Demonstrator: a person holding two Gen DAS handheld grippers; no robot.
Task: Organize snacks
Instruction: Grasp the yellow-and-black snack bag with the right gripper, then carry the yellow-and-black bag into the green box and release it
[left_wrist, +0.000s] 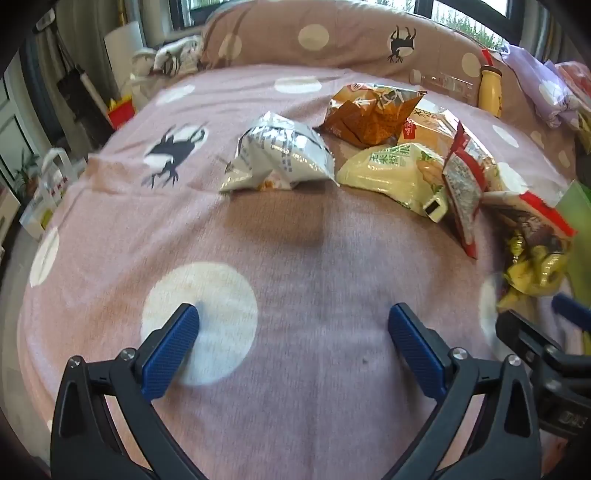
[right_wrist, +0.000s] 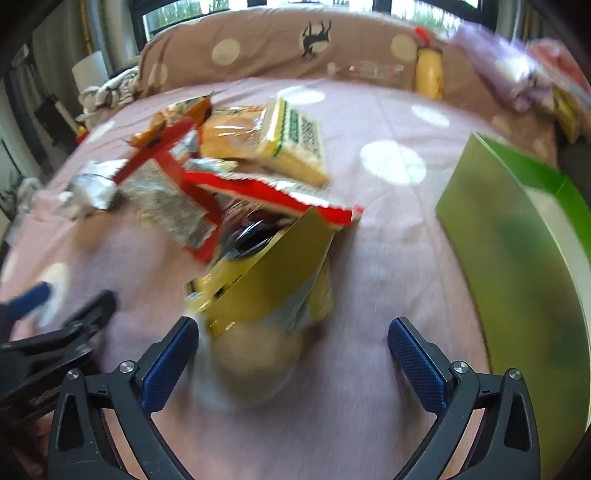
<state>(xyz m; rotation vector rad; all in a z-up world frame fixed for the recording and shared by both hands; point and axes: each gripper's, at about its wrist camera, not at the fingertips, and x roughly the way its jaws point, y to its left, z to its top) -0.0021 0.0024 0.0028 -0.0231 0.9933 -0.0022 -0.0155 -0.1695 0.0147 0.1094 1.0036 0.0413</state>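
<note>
Though blurred, yellow snack bag (right_wrist: 258, 295) between open right gripper (right_wrist: 293, 328) jaws.

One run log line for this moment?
left gripper: open, empty | right gripper: open, at yellow snack bag | green box: right

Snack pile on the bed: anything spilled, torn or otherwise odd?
Nothing looks spilled. The silver bag is crumpled, and the red-edged packet stands on edge against the others. The yellow packet is too blurred to judge.

Pale yellow-green snack bag (left_wrist: 397, 173): large green Chinese chars, "玉米" legible; other pkg print too blurred.
</note>
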